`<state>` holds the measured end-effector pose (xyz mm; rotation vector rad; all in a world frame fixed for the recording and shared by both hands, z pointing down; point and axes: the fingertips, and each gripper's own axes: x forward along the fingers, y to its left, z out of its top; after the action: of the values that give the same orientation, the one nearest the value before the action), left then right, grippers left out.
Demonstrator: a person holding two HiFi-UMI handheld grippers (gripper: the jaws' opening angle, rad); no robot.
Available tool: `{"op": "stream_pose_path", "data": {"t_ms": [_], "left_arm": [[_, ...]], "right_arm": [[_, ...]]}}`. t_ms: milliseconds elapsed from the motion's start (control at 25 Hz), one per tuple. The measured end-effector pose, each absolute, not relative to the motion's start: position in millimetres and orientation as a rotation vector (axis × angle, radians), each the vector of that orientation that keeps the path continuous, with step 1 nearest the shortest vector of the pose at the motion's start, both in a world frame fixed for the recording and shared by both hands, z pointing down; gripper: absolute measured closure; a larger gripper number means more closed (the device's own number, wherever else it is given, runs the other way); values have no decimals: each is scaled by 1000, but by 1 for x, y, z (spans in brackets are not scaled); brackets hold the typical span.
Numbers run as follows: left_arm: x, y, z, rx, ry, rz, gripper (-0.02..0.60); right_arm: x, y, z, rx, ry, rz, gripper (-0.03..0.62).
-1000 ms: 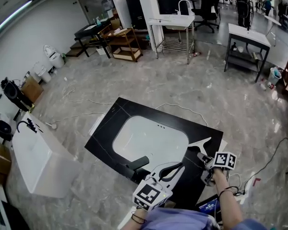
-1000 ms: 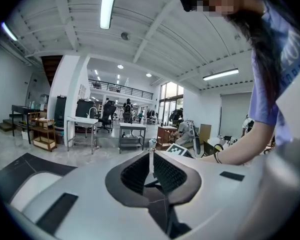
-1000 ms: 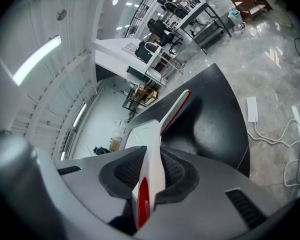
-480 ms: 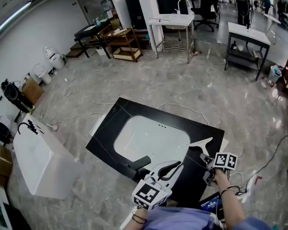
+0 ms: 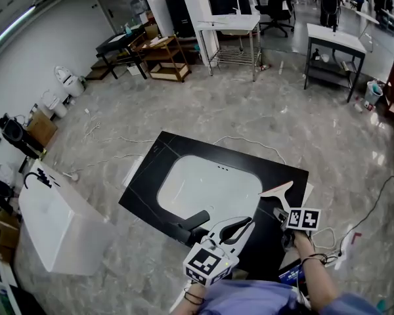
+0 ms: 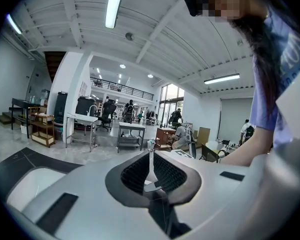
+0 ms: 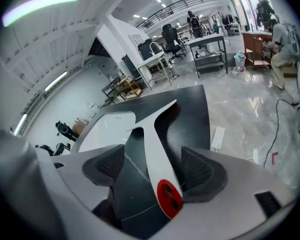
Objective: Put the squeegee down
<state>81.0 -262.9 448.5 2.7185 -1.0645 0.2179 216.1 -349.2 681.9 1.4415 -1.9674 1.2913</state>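
The squeegee [image 7: 152,129] is white with a red cap on the handle's end. It lies on the black countertop [image 5: 159,155], near its right edge, blade [image 5: 277,189] pointing away. My right gripper [image 7: 152,160] points down over the handle, and its jaws are opening: the left pad stands clear, while the red end sits close by the right pad [image 7: 199,168]. In the head view the right gripper [image 5: 284,213] is just behind the handle. My left gripper [image 5: 248,224] hovers at the countertop's near edge with its pads together, holding nothing.
A white sink basin [image 5: 207,189] fills the countertop's middle, with a black fitting [image 5: 196,220] at its near rim. A white cabinet [image 5: 59,225] stands at the left. Cables [image 5: 249,144] trail over the floor. Tables and shelves [image 5: 331,41] line the back.
The right gripper's jaws have spread off the squeegee handle, and the gripper has sunk slightly and rolled. The squeegee now rests on the countertop. The left gripper has stayed put.
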Motion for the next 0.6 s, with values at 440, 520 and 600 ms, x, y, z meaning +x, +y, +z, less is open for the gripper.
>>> {"op": "stream_pose_path", "data": {"t_ms": [440, 520, 600], "left_arm": [[70, -257, 451, 2740, -1013, 237, 555], [68, -255, 451, 2747, -998, 234, 555], [65, -253, 451, 2755, -985, 232, 555]], "right_arm": [[222, -327, 672, 1467, -1931, 1142, 249], [223, -326, 662, 1496, -1943, 1144, 250], [222, -325, 651, 1527, -1960, 1142, 250]]}}
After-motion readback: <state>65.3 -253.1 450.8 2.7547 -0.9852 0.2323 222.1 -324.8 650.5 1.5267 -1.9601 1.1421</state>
